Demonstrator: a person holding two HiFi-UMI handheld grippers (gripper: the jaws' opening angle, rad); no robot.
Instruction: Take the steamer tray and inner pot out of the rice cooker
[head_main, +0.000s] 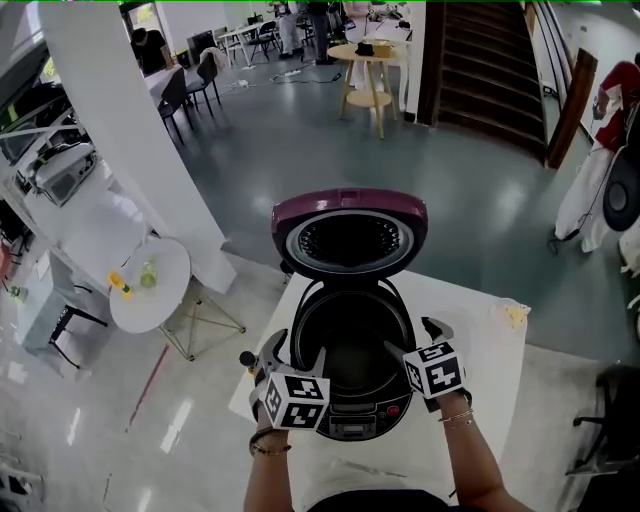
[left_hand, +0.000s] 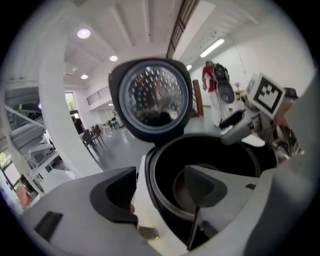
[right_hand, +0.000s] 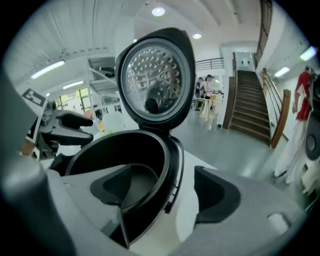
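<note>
Astride the rice cooker (head_main: 346, 424) rim, left gripper (left_hand: 158, 195) and right gripper (right_hand: 167, 192) gape wide; interior too dark.

Grey left gripper (head_main: 298, 350) and right gripper (head_main: 413, 338) bear black-and-white marker cubes (head_main: 295, 400); bracelets (head_main: 268, 442) ring both wrists.

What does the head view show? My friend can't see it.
A rice cooker stands on a white table with its purple lid raised. The left hand-held gripper and right hand-held gripper, jaws open, straddle its rim on either side.

cooker (head_main: 298, 335) mouth clear, lid (head_main: 350, 205) upright @ rear
</note>
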